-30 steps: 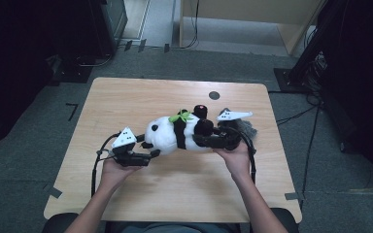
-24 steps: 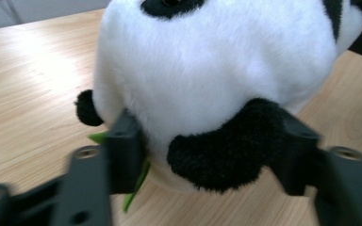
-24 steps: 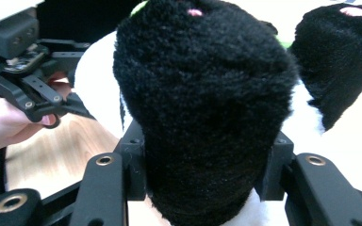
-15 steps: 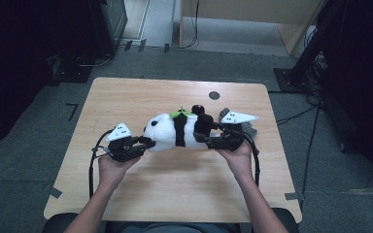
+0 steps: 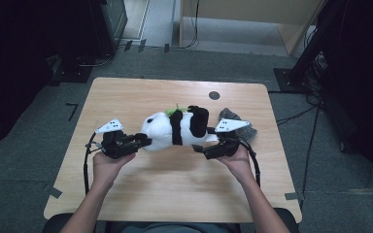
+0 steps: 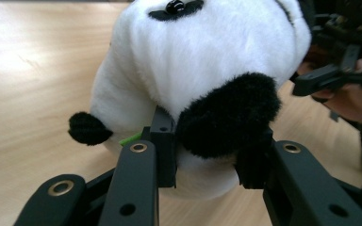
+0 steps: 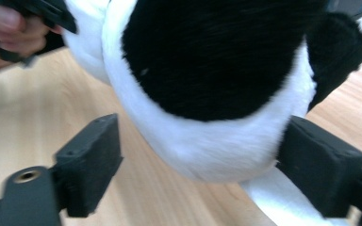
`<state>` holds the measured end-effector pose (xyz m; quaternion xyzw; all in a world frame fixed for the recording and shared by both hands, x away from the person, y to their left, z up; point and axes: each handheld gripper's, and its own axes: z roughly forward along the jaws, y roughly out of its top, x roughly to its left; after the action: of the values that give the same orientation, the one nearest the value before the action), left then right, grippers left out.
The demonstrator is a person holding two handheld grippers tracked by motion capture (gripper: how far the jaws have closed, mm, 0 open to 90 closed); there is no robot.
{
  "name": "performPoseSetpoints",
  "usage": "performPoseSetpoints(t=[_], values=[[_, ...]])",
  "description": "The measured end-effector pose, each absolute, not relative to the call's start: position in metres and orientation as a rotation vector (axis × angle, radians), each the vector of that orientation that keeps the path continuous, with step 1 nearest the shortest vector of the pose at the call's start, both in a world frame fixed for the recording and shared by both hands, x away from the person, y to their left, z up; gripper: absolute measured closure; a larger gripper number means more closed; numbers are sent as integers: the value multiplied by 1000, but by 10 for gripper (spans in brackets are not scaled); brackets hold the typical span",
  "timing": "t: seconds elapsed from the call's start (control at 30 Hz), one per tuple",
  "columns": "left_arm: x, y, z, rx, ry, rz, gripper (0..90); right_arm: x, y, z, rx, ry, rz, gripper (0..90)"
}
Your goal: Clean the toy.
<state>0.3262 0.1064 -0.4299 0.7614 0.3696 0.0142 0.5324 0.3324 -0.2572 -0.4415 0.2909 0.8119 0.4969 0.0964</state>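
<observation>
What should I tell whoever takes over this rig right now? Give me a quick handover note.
Left claw: shut on the plush panda's black ear.
Right claw: jaws have just been opening; they straddle the plush panda at its rear, the left pad clear of the fur.
The panda lies on its side on the table; a grey cloth lies behind the right claw.
Done: left grip taken over.
Left: probably withdraw the right claw and move the panda.

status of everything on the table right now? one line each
black-and-white plush panda: lying on its side on the light wooden table, gripped by one black ear.
left tool: shut on the panda's ear.
right tool: jaws just been opening, now wide; the panda's rear sits between them, left pad clear of it.
grey cloth: crumpled, lying behind the right tool.
</observation>
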Motion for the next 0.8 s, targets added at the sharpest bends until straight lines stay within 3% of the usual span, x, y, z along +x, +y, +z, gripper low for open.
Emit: performPoseSetpoints(t=[0.13, 0.17, 0.23, 0.27, 0.3, 0.33, 0.4, 0.5, 0.67, 0.8], values=[[325, 95, -431, 1838, 874, -4, 659, 331, -246, -447, 831, 2399, 1299, 192], [324, 92, -432, 1843, 879, 8, 652, 330, -241, -448, 819, 2359, 1209, 311], [324, 92, -433, 1835, 885, 6, 643, 330, -242, -448, 842, 2348, 1213, 351], [324, 92, -433, 1829, 893, 4, 629, 330, -243, -446, 867, 2339, 1241, 456], [324, 92, -434, 1831, 897, 21, 629, 330, -243, -446, 867, 2339, 1241, 456], [322, 89, -434, 1856, 886, 100, 574, 329, -242, -443, 885, 2350, 1224, 506], [322, 87, -434, 1876, 875, 142, 533, 329, -241, -443, 892, 2354, 1216, 518], [325, 89, -438, 1881, 832, 179, 367, 331, -246, -440, 964, 2362, 1219, 553], [324, 91, -441, 1900, 791, 266, 271, 331, -256, -434, 1060, 2343, 1223, 572], [326, 98, -448, 1901, 811, 250, 285, 333, -265, -428, 1139, 2311, 1251, 569]])
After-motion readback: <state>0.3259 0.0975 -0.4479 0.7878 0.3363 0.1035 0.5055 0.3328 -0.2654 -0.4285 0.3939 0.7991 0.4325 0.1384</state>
